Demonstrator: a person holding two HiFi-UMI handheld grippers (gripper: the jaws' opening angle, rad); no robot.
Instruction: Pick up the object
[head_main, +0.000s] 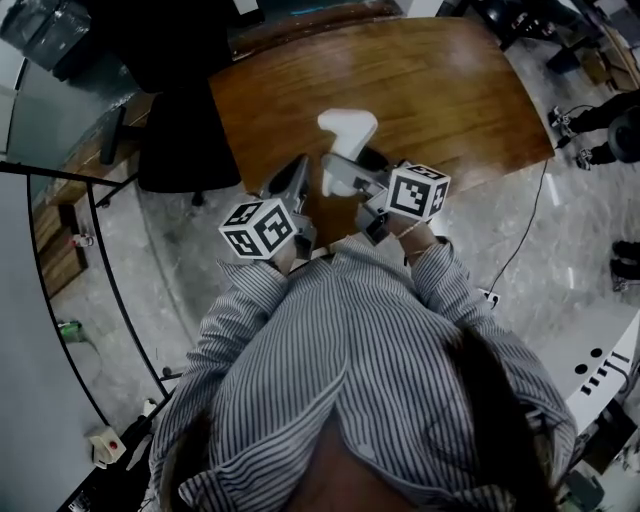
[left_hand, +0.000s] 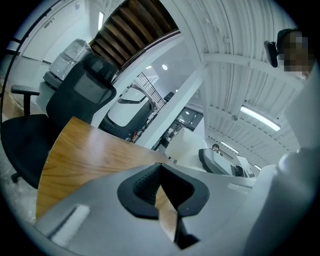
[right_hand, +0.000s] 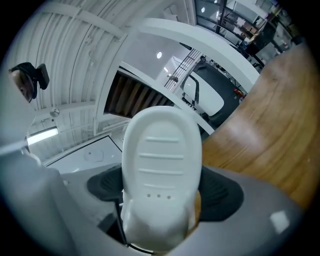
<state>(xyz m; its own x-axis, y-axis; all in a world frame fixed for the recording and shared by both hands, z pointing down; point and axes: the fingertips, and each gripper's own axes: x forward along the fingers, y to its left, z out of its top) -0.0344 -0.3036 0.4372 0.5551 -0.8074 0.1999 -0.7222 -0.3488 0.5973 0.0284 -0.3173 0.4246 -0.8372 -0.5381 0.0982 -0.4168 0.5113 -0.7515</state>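
A white moulded object (head_main: 346, 131) with ridges and three small holes on its flat face (right_hand: 161, 165) is lifted above the near edge of the wooden table (head_main: 440, 90). My right gripper (head_main: 345, 172) (right_hand: 162, 192) is shut on its lower part, with the dark pads (right_hand: 222, 192) pressing on both sides. My left gripper (head_main: 297, 188) (left_hand: 160, 180) hovers just left of it, with its jaws closed tip to tip on nothing and only table wood showing behind them.
A black office chair (head_main: 185, 140) (left_hand: 30, 135) stands at the table's left end. A cable (head_main: 522, 235) runs across the grey floor on the right, where someone's legs (head_main: 610, 120) stand. A glass partition with a black frame (head_main: 100, 260) is at my left.
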